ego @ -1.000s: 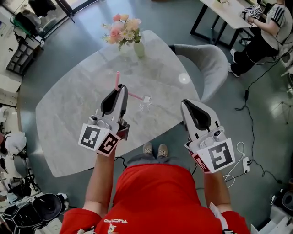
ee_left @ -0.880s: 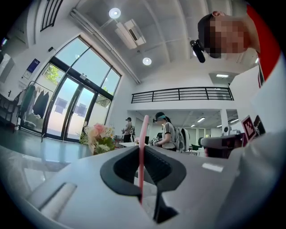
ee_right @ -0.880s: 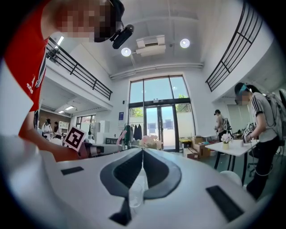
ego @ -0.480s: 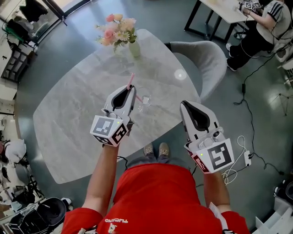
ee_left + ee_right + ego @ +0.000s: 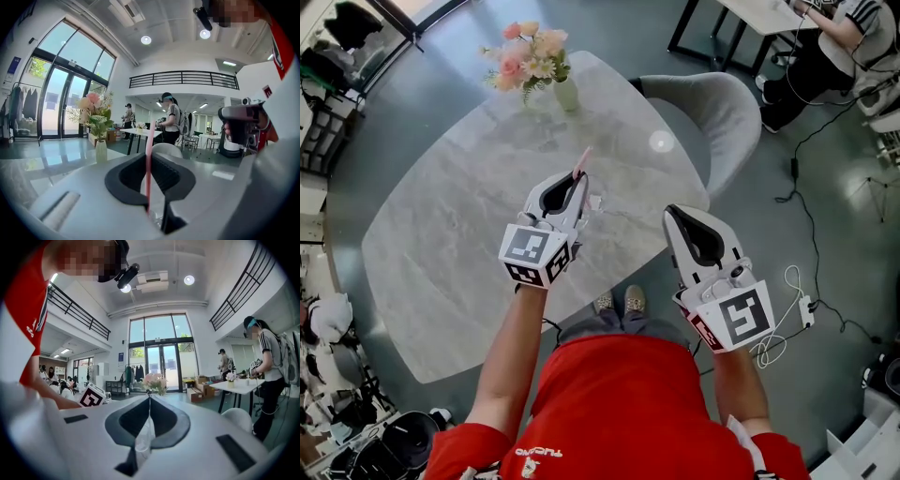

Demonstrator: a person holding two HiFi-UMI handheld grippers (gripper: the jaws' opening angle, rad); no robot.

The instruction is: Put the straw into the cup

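A pink straw (image 5: 582, 158) is pinched in my left gripper (image 5: 577, 180), and its top pokes out past the jaw tips. In the left gripper view the straw (image 5: 149, 140) stands nearly upright between the shut jaws of that gripper (image 5: 150, 161). The clear cup (image 5: 598, 202) stands on the marble table (image 5: 441, 234), just right of the left jaws and partly hidden by them. My right gripper (image 5: 669, 212) hangs shut over the table's near right edge, apart from the cup. In the right gripper view a glassy shape (image 5: 143, 439) shows along the jaw seam of the right gripper (image 5: 149, 399); I cannot tell what it is.
A vase of flowers (image 5: 532, 58) stands at the table's far end. A grey chair (image 5: 712, 122) is pushed in at the right. A person (image 5: 825, 42) sits at another table at the back right. Cables (image 5: 787, 323) lie on the floor to the right.
My left gripper has carried the straw to the right and closer to the cup, and now covers part of it. The right gripper has stayed about where it was.
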